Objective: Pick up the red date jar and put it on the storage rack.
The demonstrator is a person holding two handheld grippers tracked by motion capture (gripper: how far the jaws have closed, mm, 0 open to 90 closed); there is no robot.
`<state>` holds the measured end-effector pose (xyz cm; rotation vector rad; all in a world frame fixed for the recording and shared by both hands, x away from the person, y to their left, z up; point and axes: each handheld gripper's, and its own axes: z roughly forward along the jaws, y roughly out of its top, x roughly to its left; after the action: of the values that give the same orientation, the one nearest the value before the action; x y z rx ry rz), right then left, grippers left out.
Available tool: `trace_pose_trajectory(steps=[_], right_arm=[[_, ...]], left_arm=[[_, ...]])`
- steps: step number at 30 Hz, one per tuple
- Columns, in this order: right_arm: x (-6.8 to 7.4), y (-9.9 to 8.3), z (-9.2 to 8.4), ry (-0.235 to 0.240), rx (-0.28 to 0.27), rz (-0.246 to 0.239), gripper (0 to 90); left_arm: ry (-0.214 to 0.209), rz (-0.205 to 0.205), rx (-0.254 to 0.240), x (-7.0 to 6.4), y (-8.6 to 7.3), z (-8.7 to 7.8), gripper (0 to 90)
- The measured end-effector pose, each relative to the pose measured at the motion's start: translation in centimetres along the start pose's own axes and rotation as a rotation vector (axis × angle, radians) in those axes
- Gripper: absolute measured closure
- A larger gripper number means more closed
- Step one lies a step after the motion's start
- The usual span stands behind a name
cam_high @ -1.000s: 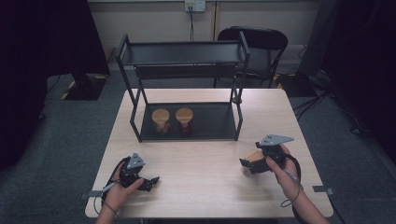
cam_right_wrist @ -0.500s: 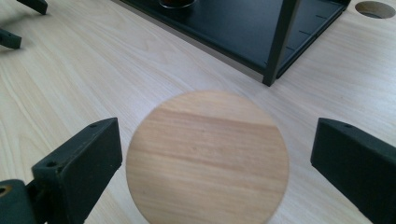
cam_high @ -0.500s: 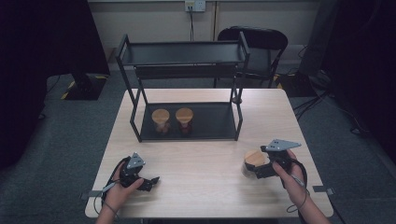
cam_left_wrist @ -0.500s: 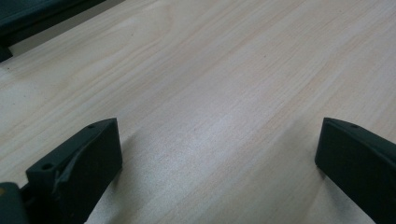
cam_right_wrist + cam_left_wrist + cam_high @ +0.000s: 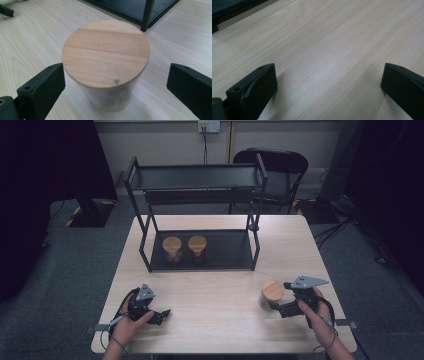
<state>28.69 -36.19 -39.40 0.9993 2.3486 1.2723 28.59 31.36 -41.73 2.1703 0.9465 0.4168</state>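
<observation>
1. The jar (image 5: 106,65) is a short cylinder with pale, cloudy glass walls and a flat round wooden lid showing light grain.
2. It stands upright on the desk (image 5: 215,295), in front of the black shelf rack's (image 5: 200,220) right front leg.
3. The right tongs (image 5: 115,82) stand wide around the jar, apart from it.
4. The left tongs (image 5: 328,82) are spread wide over bare desk.
</observation>
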Motion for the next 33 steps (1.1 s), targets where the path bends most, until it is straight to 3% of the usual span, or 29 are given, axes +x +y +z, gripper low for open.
trace_pose_trajectory(steps=[9, 22, 33], right_arm=[[-0.6, -1.2, 0.3, 0.017, 0.041, -0.006, 1.0], [-1.1, -2.5, 0.7, 0.003, 0.093, -0.03, 1.1], [-0.4, -2.1, 1.3, -0.01, 0.149, -0.106, 0.1]], left_arm=[[0.0, 0.0, 0.0, 0.0, 0.0, 0.0, 0.2], [0.0, 0.0, 0.0, 0.0, 0.0, 0.0, 0.2], [0.0, 0.0, 0.0, 0.0, 0.0, 0.0, 0.2]])
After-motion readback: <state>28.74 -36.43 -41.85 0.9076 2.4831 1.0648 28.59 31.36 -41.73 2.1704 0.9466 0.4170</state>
